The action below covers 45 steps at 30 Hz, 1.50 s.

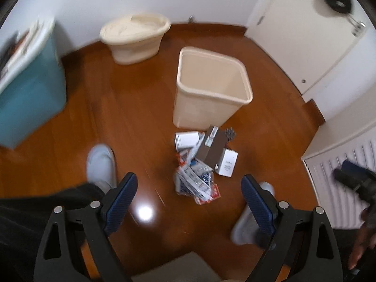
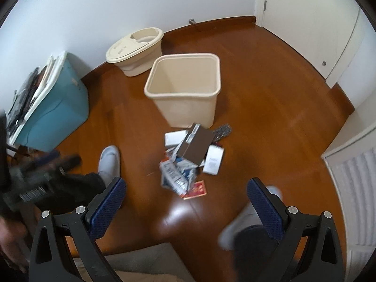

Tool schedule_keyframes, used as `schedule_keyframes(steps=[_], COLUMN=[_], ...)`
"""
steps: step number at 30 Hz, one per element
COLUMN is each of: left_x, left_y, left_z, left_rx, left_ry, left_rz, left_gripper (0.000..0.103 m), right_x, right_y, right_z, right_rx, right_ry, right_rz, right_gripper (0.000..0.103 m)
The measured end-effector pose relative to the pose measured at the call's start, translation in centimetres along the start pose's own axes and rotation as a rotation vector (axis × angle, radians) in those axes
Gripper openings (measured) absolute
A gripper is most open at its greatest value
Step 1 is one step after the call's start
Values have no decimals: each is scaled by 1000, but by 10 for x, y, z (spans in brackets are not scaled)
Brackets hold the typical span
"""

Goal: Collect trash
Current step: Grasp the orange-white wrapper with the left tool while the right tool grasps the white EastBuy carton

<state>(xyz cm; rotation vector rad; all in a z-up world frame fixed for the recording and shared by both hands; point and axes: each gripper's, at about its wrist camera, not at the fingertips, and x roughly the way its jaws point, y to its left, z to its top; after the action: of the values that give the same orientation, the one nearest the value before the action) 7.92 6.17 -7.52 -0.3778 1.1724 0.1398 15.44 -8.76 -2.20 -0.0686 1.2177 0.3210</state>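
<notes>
A pile of trash [image 1: 199, 162] lies on the wooden floor: a brown box [image 1: 212, 146], a small white box [image 1: 227, 162], crumpled wrappers [image 1: 195, 183] and a red packet. It also shows in the right wrist view [image 2: 190, 159]. An empty cream waste bin [image 1: 211, 87] stands just behind the pile; the right wrist view shows the bin [image 2: 185, 89] too. My left gripper [image 1: 189, 188] is open, held above the floor in front of the pile. My right gripper [image 2: 186, 189] is open and empty, also above the pile's near edge.
A cream lidded bucket [image 1: 136, 36] stands by the far wall. A teal storage box [image 1: 28, 94] with papers on top is at left. A white door [image 1: 305, 30] and a louvred panel [image 1: 338, 183] are at right. The person's feet in pale socks [image 1: 101, 166] stand near the pile.
</notes>
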Motion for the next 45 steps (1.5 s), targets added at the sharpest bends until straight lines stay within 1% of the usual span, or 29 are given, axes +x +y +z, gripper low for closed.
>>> schedule_keyframes(steps=[3, 6, 8, 12, 13, 14, 15, 17, 18, 19, 20, 21, 23, 25, 27, 29, 30, 31, 32, 34, 35, 36, 37, 38, 40, 42, 45], left_x=[47, 102, 143, 207, 224, 234, 244, 262, 270, 279, 285, 289, 301, 310, 319, 328, 332, 335, 336, 339, 339, 339, 337, 334, 323, 312, 290], left_y=[-7, -13, -13, -5, -3, -1, -1, 1, 1, 2, 4, 6, 12, 20, 24, 23, 23, 24, 25, 24, 24, 23, 22, 21, 21, 23, 35], left_z=[-6, -17, -25, -33, -34, -33, -33, -32, -31, -32, -33, -35, -39, -44, -46, -48, -49, -50, -51, -51, -51, -50, -49, -47, -43, -40, -27], left_rx=[-45, -84, -120, -205, -229, -244, -257, -276, -284, -296, -303, -315, -359, -418, -445, -447, -450, -464, -468, -460, -454, -448, -442, -441, -452, -485, -625], left_ry=[69, 147, 210, 275, 289, 294, 295, 297, 304, 312, 313, 319, 338, 346, 356, 388, 400, 409, 412, 406, 403, 401, 397, 386, 363, 356, 349], left_rz=[24, 55, 62, 70, 70, 70, 72, 73, 70, 70, 68, 65, 53, 25, 0, -17, -26, -43, -48, -57, -66, -80, -89, -92, -97, -114, -226], left_gripper=[90, 90, 90, 90, 90, 90, 89, 88, 88, 87, 87, 87, 87, 86, 77, 54, 49, 41, 34, 32, 26, 23, 16, 13, 13, 12, 12], right_x=[10, 41, 65, 118, 127, 132, 141, 155, 167, 179, 188, 202, 226, 249, 274, 290, 296, 303, 308, 313, 316, 319, 322, 323, 326, 326, 321], right_y=[-14, -23, -27, -36, -36, -34, -36, -41, -46, -52, -58, -67, -82, -92, -98, -99, -102, -102, -103, -106, -107, -108, -111, -113, -119, -123, -127], right_z=[31, 62, 74, 88, 88, 89, 89, 88, 83, 79, 77, 71, 62, 55, 45, 38, 35, 33, 30, 25, 23, 21, 19, 16, 10, 5, -1], right_rx=[8, -28, -57, -135, -180, -211, -271, -352, -395, -407, -401, -373, -311, -262, -233, -215, -205, -194, -187, -188, -188, -185, -179, -173, -158, -142, -126], right_ry=[17, 39, 59, 170, 174, 173, 155, 104, 68, 42, 30, 17, 14, 20, 28, 32, 34, 32, 24, 4, -2, -8, -14, -20, -27, -27, -30], right_rz=[23, 46, 46, 79, 81, 80, 79, 53, 27, 17, 19, 39, 80, 103, 118, 125, 135, 145, 152, 153, 150, 147, 148, 150, 153, 161, 188], right_gripper=[103, 103, 103, 103, 103, 103, 103, 103, 103, 103, 103, 103, 103, 103, 103, 103, 103, 103, 103, 103, 103, 103, 103, 103, 103, 103, 103])
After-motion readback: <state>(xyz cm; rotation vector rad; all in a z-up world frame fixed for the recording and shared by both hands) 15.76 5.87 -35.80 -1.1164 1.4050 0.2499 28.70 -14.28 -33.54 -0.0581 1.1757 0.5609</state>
